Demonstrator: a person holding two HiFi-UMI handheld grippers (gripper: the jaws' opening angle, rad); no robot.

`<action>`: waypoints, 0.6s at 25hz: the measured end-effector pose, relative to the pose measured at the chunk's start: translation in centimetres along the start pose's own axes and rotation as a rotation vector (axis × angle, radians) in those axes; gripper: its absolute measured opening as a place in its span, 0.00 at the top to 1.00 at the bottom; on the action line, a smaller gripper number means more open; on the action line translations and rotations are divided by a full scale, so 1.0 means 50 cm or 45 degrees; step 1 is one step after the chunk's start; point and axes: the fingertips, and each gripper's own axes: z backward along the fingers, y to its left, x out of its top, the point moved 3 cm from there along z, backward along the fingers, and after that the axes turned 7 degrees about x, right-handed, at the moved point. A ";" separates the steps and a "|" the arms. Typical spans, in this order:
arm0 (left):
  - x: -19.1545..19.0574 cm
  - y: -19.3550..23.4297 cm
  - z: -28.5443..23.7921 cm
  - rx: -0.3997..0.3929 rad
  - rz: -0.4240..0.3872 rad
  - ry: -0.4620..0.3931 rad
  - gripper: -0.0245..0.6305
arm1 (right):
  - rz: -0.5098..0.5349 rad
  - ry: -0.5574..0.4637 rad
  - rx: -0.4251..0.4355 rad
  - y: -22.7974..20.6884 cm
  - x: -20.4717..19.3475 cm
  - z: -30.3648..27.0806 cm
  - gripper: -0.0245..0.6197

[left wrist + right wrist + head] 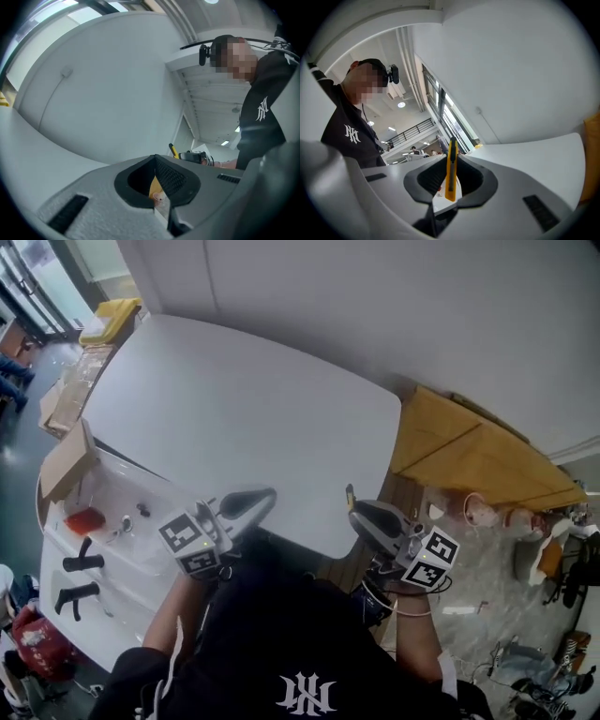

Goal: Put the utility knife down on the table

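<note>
Right gripper (pixel 452 159) clamped on the yellow utility knife (pixel 450 176), held lower right of centre by the white table (pixel 244 418) edge, left gripper (pixel 156 159) looks closed and empty, so put-down not started; next: carry over tabletop, lower, release.

Right gripper (pixel 451 158): jaws closed on the knife, pads pressing its two flat sides.
Knife (pixel 450 176): yellow, upright between the jaws — upper end above the jaw tips, lower end down in the gap.
Table (pixel 534 154): white, to the right beyond the gripper, well apart from the knife.
Person (pixel 351 136): at left, black top with a white emblem, a camera (pixel 395 74) on the head.
Wall (pixel 511 61): plain white, upper right.
Background: windows (pixel 445 112) and a railing (pixel 410 131) — far off.
</note>
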 end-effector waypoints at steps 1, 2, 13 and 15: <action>0.013 0.027 -0.005 -0.012 0.011 -0.015 0.96 | 0.010 0.021 -0.035 -0.015 0.010 -0.020 0.88; 0.023 0.052 -0.010 -0.024 0.024 -0.023 0.96 | 0.021 0.041 -0.071 -0.030 0.022 -0.039 0.88; -0.034 0.257 -0.101 0.015 0.234 0.020 0.96 | 0.107 0.226 -0.290 -0.241 0.108 -0.098 0.88; -0.060 0.283 -0.118 0.072 0.228 0.043 0.96 | 0.061 0.247 -0.271 -0.295 0.086 -0.097 0.88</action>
